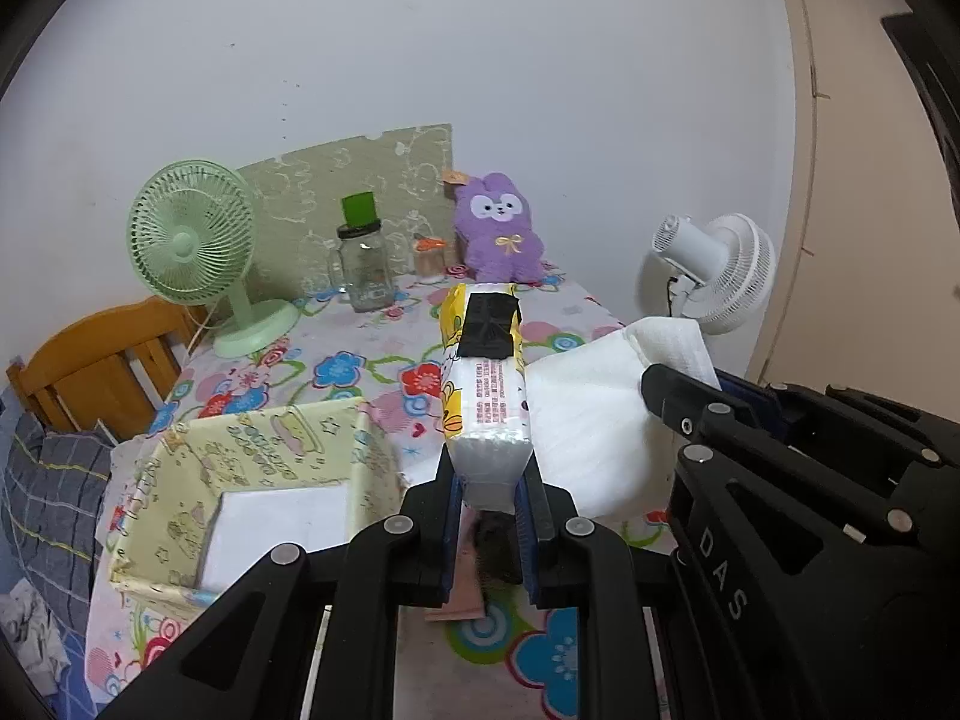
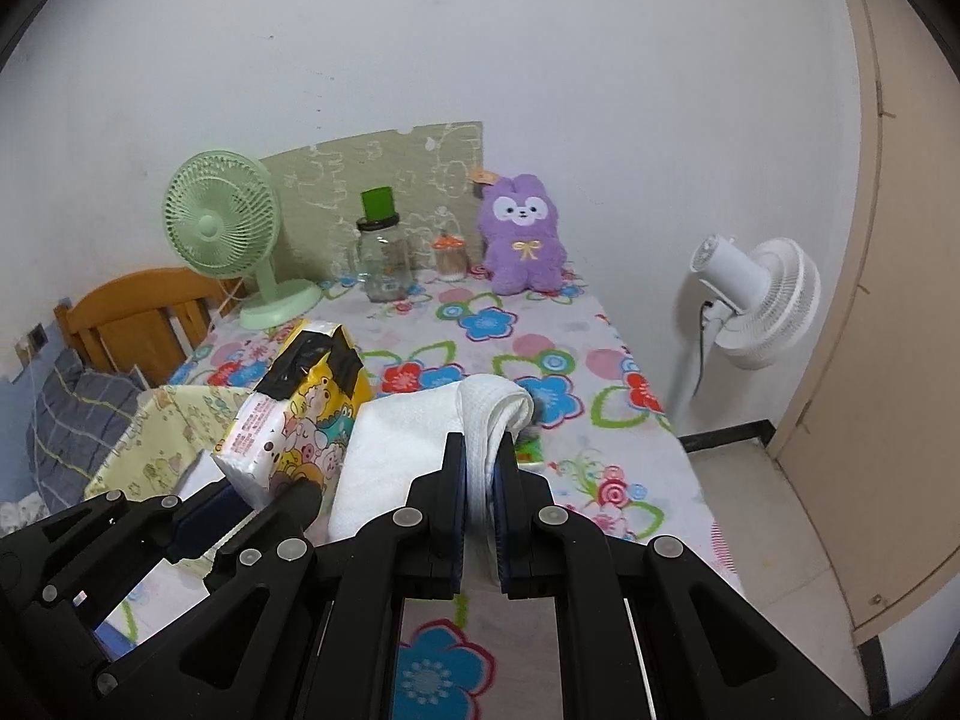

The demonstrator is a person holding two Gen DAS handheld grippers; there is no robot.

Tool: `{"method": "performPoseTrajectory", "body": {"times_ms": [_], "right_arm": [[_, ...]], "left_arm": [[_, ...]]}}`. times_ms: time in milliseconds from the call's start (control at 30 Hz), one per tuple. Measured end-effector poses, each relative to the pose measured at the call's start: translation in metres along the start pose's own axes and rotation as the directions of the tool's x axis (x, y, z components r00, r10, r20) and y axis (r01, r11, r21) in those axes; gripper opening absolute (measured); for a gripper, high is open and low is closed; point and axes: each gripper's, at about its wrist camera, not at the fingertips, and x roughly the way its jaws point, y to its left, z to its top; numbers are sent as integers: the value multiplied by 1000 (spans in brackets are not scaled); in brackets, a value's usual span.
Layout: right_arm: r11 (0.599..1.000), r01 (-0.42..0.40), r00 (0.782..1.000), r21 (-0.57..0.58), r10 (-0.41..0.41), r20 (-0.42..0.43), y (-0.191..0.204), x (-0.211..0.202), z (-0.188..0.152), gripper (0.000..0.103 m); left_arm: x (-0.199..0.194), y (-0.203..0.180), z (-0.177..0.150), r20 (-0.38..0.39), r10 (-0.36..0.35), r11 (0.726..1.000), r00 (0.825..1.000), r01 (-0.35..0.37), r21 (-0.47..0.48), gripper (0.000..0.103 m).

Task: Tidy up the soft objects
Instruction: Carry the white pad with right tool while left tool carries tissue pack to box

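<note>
L gripper [image 1: 491, 480] is clamped on the near end of a plastic-wrapped tissue pack w/ yellow cartoon print and black tape patches [image 1: 483, 384], holding it up above the worktop, its far end sticking out unsupported. R gripper [image 2: 480, 468] is pinched tight on a folded white cloth [image 2: 420, 438], a rolled fold bulging over the jaws and the rest sagging to its left, right next to the pack; can't tell if the two touch. Below and left of the L gripper sits an open pale-yellow printed box [image 1: 270, 450] w/ something flat and white inside, prob. where both soft items belong. Underneath is the floral-print tablecloth [image 2: 540, 360]; at the back a purple plush rabbit [image 2: 525, 234] leans by the wall, beside a glass jar w/ green lid [image 2: 384, 258] and a mint-green desk fan [image 2: 225, 228]; a white fan [image 2: 756, 300] stands off the worktop's right edge. Risks, as I judge it: the pack is slick film gripped only at one end, so it could pivot or slide out. The cloth hangs loose, so its trailing part may snag the box rim or unfold. With both grippers this close, they might bump going for the box together.
</note>
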Motion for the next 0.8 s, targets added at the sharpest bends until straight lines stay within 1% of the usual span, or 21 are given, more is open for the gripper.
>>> {"method": "performPoseTrajectory", "body": {"times_ms": [333, 533, 800], "right_arm": [[999, -15, 1000, -46, 16, 14, 33, 4, 15, 10], [997, -50, 999, -52, 51, 12, 51, 11, 21, 10], [994, -87, 996, -65, 87, -3, 80, 27, 24, 10]], "left_arm": [[-3, 31, 5, 15, 10, 999, 1000, -9, -40, 15], [-3, 53, 6, 24, 35, 997, 999, -34, -65, 15], [6, 81, -1, 1, 57, 993, 998, -56, -105, 15]]}}
